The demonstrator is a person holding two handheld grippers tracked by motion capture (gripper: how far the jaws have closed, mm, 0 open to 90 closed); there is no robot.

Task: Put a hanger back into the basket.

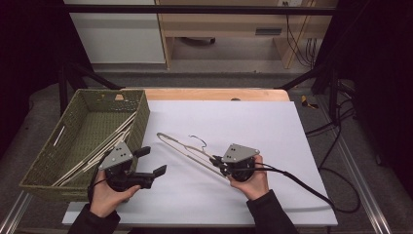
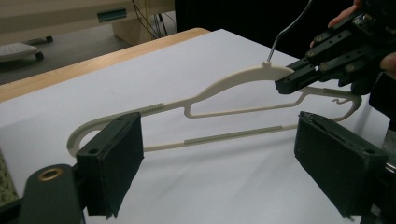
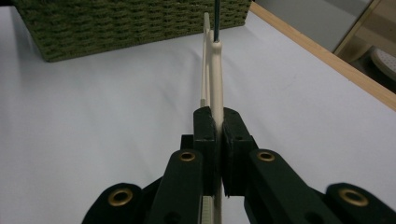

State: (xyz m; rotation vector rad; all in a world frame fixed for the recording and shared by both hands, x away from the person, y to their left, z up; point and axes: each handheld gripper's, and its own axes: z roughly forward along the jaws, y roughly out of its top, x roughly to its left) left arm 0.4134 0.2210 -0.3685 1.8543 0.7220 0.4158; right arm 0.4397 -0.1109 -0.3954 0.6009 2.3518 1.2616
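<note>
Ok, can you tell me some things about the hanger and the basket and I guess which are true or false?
1. The right gripper is shut on the cream hanger. True.
2. The left gripper squeezes the hanger. False: its jaws are open, not touching it.
3. The green woven basket sits at the table's left. True.
4. The basket holds nothing. False: pale hangers lie inside.
5. The hanger's hook is metal wire. True.

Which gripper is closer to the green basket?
Left. The left gripper sits open right beside the green basket. The right gripper is farther off over the white sheet, shut on the cream hanger.
</note>
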